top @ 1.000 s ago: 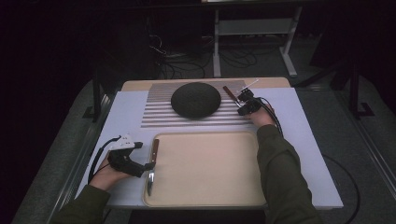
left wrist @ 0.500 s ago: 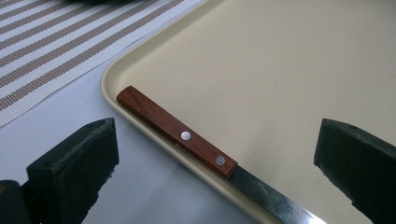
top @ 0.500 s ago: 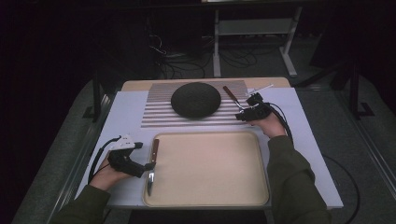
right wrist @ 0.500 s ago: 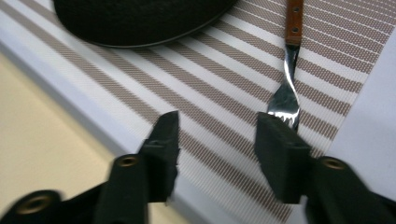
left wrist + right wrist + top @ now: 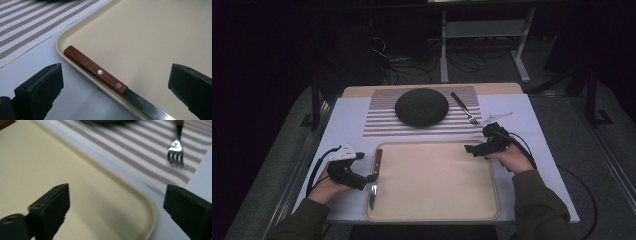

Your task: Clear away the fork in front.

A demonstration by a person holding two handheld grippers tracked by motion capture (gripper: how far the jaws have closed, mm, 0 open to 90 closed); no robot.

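A wooden-handled knife [image 5: 374,176] lies along the left rim of the beige tray [image 5: 432,200], handle away from me. My left gripper [image 5: 371,176] stands open at that rim. In the left gripper view the knife handle [image 5: 96,70] lies between its wide-apart jaws, untouched. A fork [image 5: 464,107] rests on the striped placemat [image 5: 379,120], right of a dark round plate [image 5: 421,106]. My right gripper [image 5: 470,149] hovers over the tray's far right corner. Its jaws have just been opening and hold nothing. In the right gripper view the fork [image 5: 175,150] lies beyond the tray corner [image 5: 140,202].
The tray and placemat sit on a white-topped table [image 5: 537,130] with a wooden strip at its far edge. Beyond the table, on a dark floor, are cables and a metal stand [image 5: 484,30]. The tray's middle is bare.
The right gripper has drawn back from the fork on the placemat to the tray's far right corner, and its jaws have opened. The fork stays on the placemat. The left gripper has not moved.
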